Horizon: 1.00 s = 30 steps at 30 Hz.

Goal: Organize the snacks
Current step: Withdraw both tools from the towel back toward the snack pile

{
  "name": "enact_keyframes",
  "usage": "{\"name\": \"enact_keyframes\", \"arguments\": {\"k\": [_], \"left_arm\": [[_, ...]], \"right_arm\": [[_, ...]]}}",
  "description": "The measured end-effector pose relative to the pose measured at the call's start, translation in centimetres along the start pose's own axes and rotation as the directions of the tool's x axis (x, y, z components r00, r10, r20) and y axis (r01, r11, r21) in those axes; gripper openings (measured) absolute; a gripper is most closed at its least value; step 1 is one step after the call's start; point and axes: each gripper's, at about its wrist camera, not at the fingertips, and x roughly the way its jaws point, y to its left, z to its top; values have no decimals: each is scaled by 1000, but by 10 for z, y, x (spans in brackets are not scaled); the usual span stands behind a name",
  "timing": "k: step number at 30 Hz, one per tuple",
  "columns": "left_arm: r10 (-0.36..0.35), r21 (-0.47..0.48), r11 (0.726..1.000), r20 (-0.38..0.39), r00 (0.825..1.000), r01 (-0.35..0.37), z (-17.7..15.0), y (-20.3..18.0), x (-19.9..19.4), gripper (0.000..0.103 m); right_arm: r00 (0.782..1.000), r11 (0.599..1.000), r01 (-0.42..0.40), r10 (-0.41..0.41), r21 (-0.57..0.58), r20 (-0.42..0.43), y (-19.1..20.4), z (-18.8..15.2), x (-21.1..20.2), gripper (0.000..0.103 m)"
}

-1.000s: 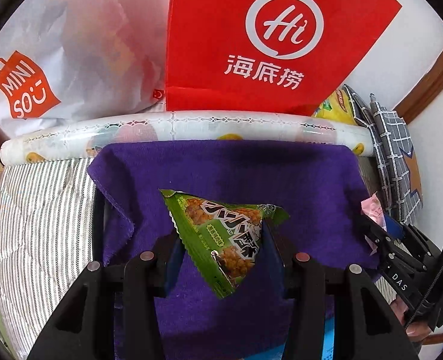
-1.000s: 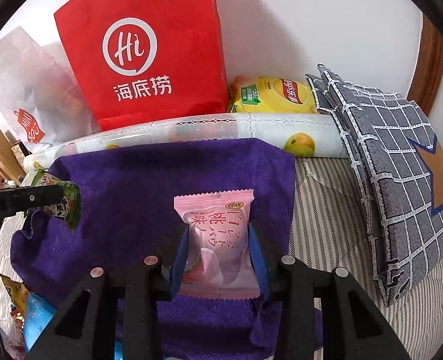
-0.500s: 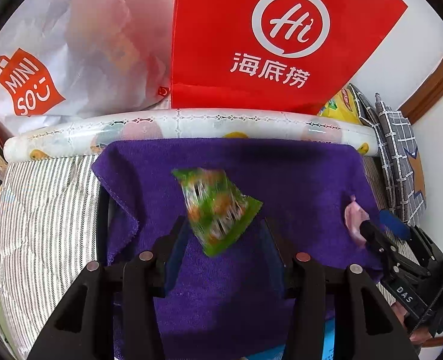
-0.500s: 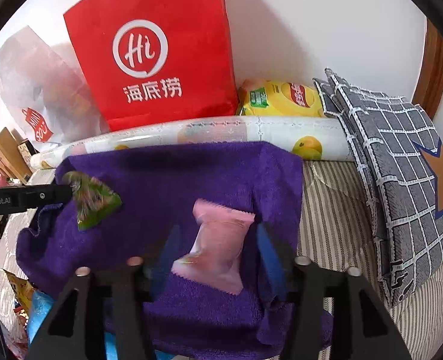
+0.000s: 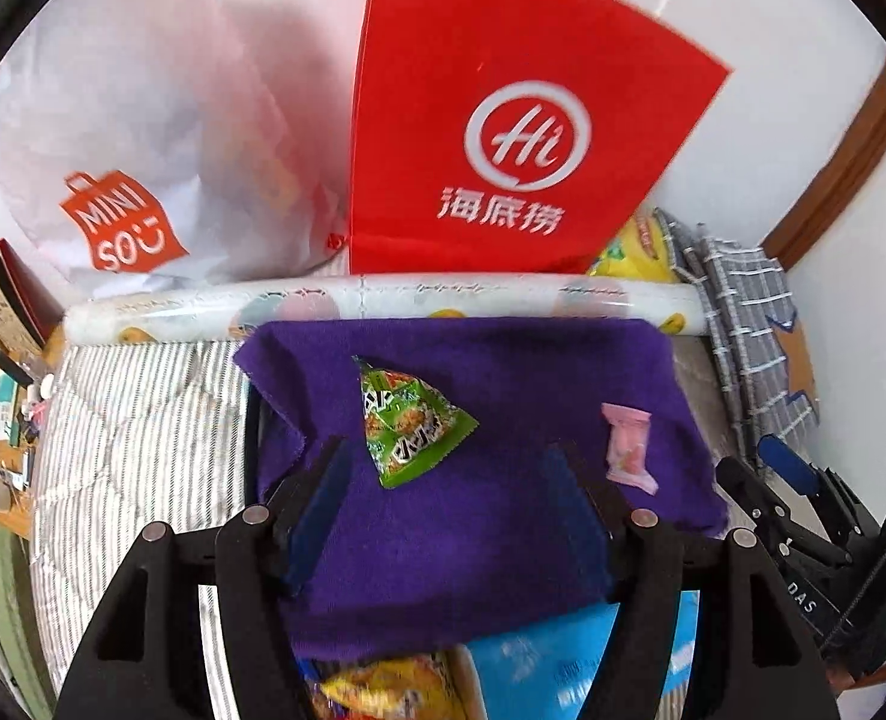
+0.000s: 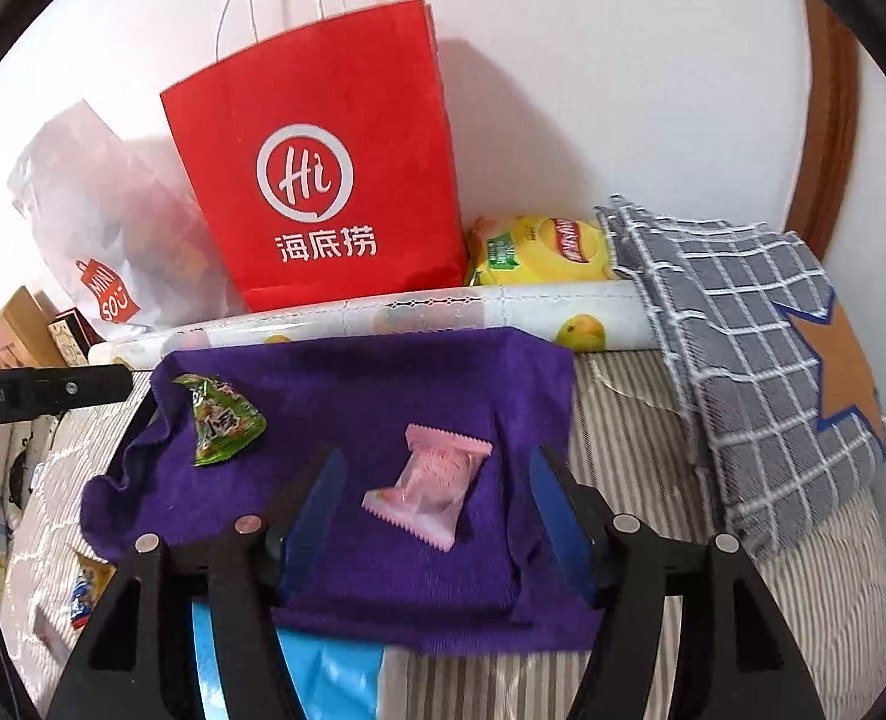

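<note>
Striped quilted bedding (image 6: 670, 480), grey and white, soft and puckered, covers the bed. At the wall stands a red paper bag (image 6: 323, 180), stiff and flat-faced, with white cord handles; beside it a translucent white plastic bag (image 5: 143, 138), crinkled. A grey checked cushion (image 6: 760, 360) with a brown star patch leans at the right. A long glossy roll printed with fruit (image 6: 419, 315) lies across the foot of the bags; a yellow foil chip bag (image 6: 538, 249) sits behind it.

A purple terry towel (image 6: 383, 396), nap fuzzy, edges rumpled, is spread over the bedding. On it lie both snacks: a green triangular snack packet (image 5: 410, 423), shiny film, toward the left side; a pink pillow-shaped snack packet (image 6: 431, 483), matte with serrated ends, toward the right, well apart from the green one.

Left tool (image 5: 443, 504): blue-padded jaws opening, apart, above the towel, green packet just beyond the tips, untouched. Right tool (image 6: 434, 519): jaws opening, pink packet lying loose between them, pads clear of it.
</note>
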Motion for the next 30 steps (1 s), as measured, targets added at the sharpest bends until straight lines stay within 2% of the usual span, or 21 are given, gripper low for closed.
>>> {"name": "enact_keyframes", "arguments": {"k": [3, 6, 12, 16, 23, 30], "left_arm": [[-5, 17, 1000, 34, 999, 5, -11, -4, -25, 67], [3, 36, 999, 64, 998, -6, -24, -7, -48, 67], [-10, 64, 998, 125, 992, 2, -57, -11, -93, 67], [-19, 82, 997, 163, 986, 5, -78, -14, -118, 67], [-36, 88, 996, 198, 980, 19, -112, -14, -144, 67], [-65, 78, 996, 189, 980, 51, -141, -9, -151, 67]], "right_arm": [[1000, 1000, -2, 1, 27, 12, 1, -6, -23, 72], [1000, 999, -5, 4, 44, 25, 6, -13, -46, 74], [995, 998, 54, -53, -11, 84, 29, -31, -101, 74], [992, 999, 46, -46, -3, 116, 38, -46, -130, 74], [988, 997, 45, -53, 58, 142, 36, -72, -155, 74], [994, 998, 36, -41, 47, 100, 38, -98, -163, 74]]}}
